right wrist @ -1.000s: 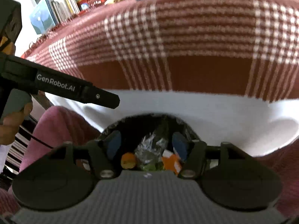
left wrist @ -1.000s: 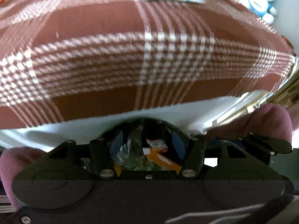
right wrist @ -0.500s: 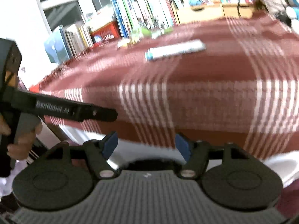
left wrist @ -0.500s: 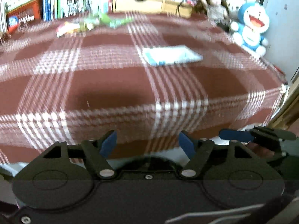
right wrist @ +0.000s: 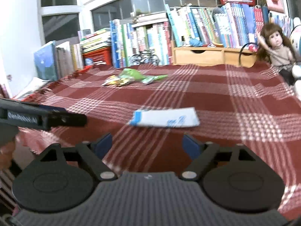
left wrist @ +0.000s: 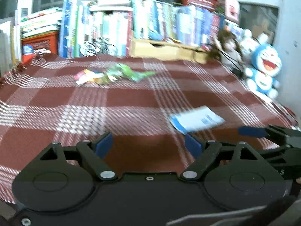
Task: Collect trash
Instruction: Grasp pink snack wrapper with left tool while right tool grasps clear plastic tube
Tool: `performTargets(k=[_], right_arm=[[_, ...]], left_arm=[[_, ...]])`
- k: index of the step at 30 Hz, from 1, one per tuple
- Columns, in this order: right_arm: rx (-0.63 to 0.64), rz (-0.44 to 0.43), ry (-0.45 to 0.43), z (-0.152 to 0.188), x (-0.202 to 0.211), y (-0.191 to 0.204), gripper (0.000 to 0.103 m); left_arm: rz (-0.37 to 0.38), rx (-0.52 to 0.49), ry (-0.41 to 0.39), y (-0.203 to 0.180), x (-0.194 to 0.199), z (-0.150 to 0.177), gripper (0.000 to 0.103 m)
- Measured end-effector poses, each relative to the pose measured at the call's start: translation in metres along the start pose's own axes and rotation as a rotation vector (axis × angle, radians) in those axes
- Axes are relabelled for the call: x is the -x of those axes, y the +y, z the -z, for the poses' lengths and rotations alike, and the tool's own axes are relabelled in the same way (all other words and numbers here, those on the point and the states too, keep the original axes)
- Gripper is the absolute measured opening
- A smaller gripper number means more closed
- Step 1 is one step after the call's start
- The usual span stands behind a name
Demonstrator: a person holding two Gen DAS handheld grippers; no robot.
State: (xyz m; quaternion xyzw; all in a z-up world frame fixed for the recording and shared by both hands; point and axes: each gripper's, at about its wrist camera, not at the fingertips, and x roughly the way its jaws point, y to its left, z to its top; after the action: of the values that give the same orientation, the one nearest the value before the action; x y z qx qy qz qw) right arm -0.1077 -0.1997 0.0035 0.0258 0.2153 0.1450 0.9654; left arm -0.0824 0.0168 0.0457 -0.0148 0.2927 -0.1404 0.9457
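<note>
Blue-padded, the left tool [left wrist: 149,145] and right tool [right wrist: 146,144] had just been opening and stood spread with nothing between the pads, above the near edge of the red-and-white plaid cloth surface [right wrist: 216,98]. Just beyond them lay a flat white-and-blue paper packet [right wrist: 164,119]. Well farther off sat crumpled green and yellow wrappers [right wrist: 131,78], before a row of books [right wrist: 188,35].

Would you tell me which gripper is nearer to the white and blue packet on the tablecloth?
Right, narrowly. The right gripper faces the white and blue packet head-on; the left gripper has it ahead, off to its right. Both are open and empty.
</note>
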Motion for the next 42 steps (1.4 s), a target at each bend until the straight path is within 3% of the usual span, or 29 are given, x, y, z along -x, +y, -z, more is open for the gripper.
performTargets(k=[5, 13, 19, 26, 35, 42], right_arm=[[0.043, 0.034, -0.019, -0.024, -0.021, -0.006, 0.100], [-0.008, 0.024, 0.023, -0.077, -0.078, -0.023, 0.102], [-0.135, -0.002, 0.067, -0.109, -0.130, -0.037, 0.102], [-0.340, -0.036, 0.134, -0.139, -0.194, -0.050, 0.100], [-0.422, 0.015, 0.231, -0.153, -0.261, -0.045, 0.084], [-0.441, 0.036, 0.297, -0.151, -0.289, -0.037, 0.058]], left_arm=[[-0.058, 0.042, -0.059, 0.029, -0.023, -0.031, 0.086], [-0.194, 0.096, -0.087, 0.075, -0.085, -0.084, 0.088], [-0.193, 0.286, -0.030, 0.119, -0.138, -0.114, 0.088], [-0.294, 0.368, -0.003, 0.148, -0.186, -0.125, 0.088], [-0.285, 0.451, 0.068, 0.170, -0.227, -0.134, 0.087], [-0.272, 0.463, 0.075, 0.166, -0.239, -0.133, 0.083]])
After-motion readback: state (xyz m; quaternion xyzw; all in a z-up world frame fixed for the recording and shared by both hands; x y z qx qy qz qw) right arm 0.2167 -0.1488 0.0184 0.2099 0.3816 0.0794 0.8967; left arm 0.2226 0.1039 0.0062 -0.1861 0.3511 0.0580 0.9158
